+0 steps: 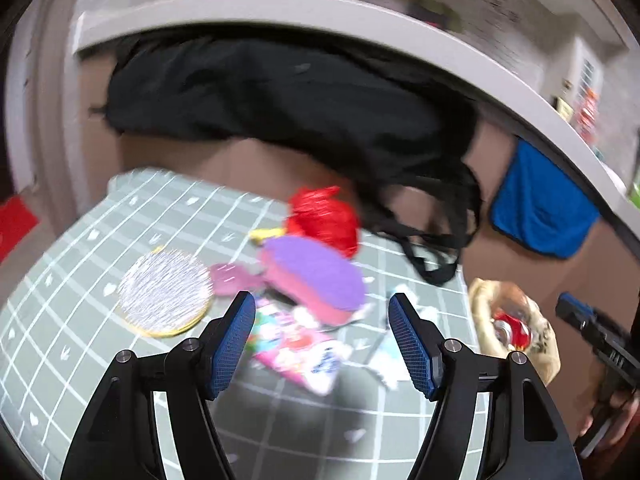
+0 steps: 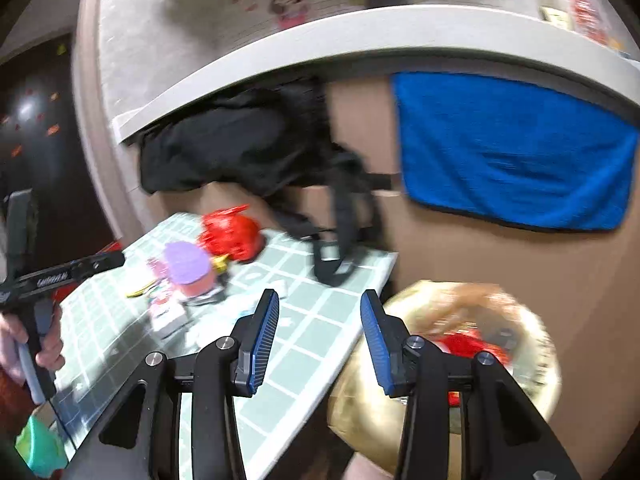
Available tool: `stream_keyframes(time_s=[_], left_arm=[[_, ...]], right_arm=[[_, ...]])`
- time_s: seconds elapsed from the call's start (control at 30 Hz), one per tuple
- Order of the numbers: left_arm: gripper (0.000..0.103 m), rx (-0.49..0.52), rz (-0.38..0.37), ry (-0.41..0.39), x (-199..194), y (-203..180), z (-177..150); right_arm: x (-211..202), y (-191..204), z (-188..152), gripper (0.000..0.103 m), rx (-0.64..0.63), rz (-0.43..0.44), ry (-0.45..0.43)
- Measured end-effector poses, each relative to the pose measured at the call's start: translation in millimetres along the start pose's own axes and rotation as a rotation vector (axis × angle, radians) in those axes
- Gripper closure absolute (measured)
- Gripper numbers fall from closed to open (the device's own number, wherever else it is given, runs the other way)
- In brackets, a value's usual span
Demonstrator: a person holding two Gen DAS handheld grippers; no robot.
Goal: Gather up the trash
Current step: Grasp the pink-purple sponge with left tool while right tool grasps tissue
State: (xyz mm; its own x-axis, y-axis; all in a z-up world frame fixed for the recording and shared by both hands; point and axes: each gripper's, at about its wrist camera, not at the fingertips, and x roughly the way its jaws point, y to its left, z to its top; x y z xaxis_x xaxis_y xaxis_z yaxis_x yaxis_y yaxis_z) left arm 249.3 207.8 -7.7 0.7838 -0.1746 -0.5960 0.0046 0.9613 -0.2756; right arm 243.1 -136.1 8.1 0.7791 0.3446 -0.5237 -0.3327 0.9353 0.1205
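— Green checked mat: where's the trash?
— Pink wrapper lies on it, just ahead of the left gripper, beside a purple sponge and red bag.
— And the grippers?
— Both gape with nothing between their fingers. The right gripper hangs by the mat's edge, beside the yellowish bin holding red litter.

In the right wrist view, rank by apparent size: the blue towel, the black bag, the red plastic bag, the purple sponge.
1. Blue towel, largest.
2. Black bag, somewhat smaller; its straps add spread.
3. Red plastic bag.
4. Purple sponge, close to the red bag in size; blur makes that order unsure.
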Motion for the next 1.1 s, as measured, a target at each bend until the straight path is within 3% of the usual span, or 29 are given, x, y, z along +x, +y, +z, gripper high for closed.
stream_keyframes(time_s=[0.1, 0.33, 0.67, 0.87, 1.1], left_arm=[[0.034, -0.023, 0.013, 0.019, 2, 21, -6], [0.034, -0.001, 0.056, 0.032, 5, 38, -19], [0.034, -0.072, 0.031, 0.090, 20, 52, -24], [0.034, -0.097, 0.013, 0.074, 30, 48, -25], [0.034, -0.160, -0.049, 0.074, 42, 40, -14]], right_arm=[[26, 29, 0, 0.062, -0.048, 0.069, 0.048], [86, 72, -4, 0.062, -0.093, 0.129, 0.133], [155, 64, -7, 0.062, -0.032, 0.089, 0.225], [155, 66, -25, 0.063, -0.057, 0.122, 0.269], [125, 62, -24, 0.068, -0.060, 0.139, 0.223]])
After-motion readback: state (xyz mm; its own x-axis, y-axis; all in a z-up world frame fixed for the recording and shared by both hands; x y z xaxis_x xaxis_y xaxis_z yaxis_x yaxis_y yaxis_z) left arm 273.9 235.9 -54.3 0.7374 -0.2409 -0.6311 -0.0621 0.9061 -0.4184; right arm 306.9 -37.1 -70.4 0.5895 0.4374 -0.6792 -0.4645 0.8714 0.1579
